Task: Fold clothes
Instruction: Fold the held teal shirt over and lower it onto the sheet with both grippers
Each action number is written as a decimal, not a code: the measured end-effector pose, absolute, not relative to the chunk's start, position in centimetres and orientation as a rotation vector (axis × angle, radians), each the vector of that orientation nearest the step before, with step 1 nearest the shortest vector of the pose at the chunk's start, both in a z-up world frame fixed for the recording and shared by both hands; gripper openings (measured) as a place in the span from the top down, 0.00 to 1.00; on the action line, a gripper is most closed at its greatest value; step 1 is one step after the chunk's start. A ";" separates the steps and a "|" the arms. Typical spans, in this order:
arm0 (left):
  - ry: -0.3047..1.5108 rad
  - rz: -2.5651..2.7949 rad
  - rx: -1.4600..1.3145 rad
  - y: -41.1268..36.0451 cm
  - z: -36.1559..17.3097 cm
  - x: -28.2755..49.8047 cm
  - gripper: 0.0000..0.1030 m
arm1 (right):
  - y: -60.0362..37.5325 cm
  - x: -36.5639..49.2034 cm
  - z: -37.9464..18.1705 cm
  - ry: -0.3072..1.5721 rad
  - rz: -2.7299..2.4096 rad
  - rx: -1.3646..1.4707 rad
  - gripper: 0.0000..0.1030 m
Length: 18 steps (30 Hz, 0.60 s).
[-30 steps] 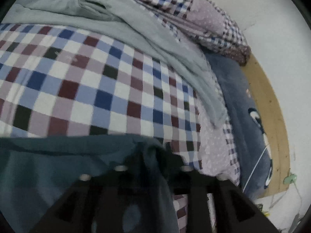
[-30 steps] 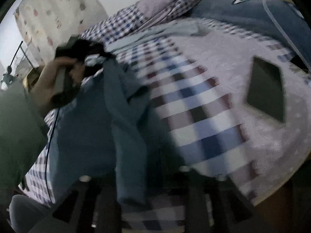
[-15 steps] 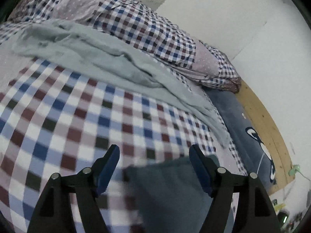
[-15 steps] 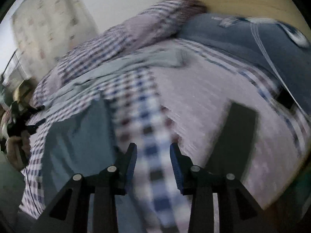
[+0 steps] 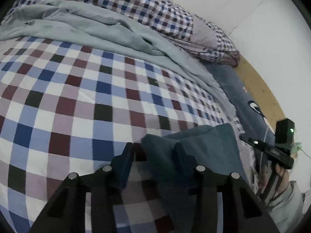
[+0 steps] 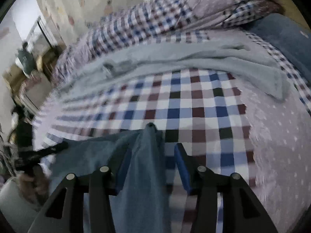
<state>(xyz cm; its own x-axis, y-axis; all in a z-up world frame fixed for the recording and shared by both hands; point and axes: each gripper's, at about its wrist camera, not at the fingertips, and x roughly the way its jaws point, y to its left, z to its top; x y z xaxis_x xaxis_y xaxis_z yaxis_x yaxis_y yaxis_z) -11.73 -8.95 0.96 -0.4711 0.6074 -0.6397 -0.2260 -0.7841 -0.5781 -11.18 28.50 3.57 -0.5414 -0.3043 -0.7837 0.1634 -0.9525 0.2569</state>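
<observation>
- Left claw: jaws apart, a corner of the blue cloth lying between them on the checked bed.
- Right claw: jaws apart, the cloth's raised fold between them.
- Grey garment lies beyond.

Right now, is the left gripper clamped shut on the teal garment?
No, the left gripper stands open, the teal garment lying loose between its fingers.
</observation>
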 end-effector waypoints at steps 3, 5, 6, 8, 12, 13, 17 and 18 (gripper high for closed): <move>-0.583 2.279 -1.207 -8.9 1.0 -12.1 0.88 | 28.0 -12.8 2.4 -0.163 -2.522 1.350 0.53; -0.592 2.281 -1.192 -8.7 1.0 -12.3 0.94 | 27.7 -13.3 2.2 -0.143 -2.510 1.333 0.67; -0.587 2.285 -1.184 -8.6 1.0 -12.3 0.94 | 27.5 -13.5 2.1 -0.127 -2.503 1.320 0.77; -0.579 2.289 -1.184 -8.6 0.8 -12.3 0.96 | 26.6 -13.7 2.1 -0.076 -2.478 1.308 0.97; -0.642 2.309 -1.114 -9.7 1.1 -12.0 0.97 | 25.8 -13.5 3.1 0.044 -2.521 1.240 0.99; -0.654 2.317 -1.084 -9.9 1.3 -11.8 0.97 | 25.9 -13.3 3.7 0.042 -2.551 1.201 0.99; -0.647 2.388 -1.027 -10.0 1.7 -11.2 0.97 | 25.6 -13.3 5.0 0.064 -2.636 1.111 0.99; -0.644 2.400 -1.046 -9.9 1.5 -11.3 0.97 | 25.2 -13.6 4.6 0.085 -2.638 1.131 0.99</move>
<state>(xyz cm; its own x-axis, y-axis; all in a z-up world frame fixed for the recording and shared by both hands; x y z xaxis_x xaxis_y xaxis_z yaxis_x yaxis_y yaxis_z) -11.35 -9.88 1.51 -0.6161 0.5596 -0.5542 -0.2069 -0.7939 -0.5717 -13.60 25.23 4.59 -0.6593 -0.2220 -0.7183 0.2680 -0.9620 0.0513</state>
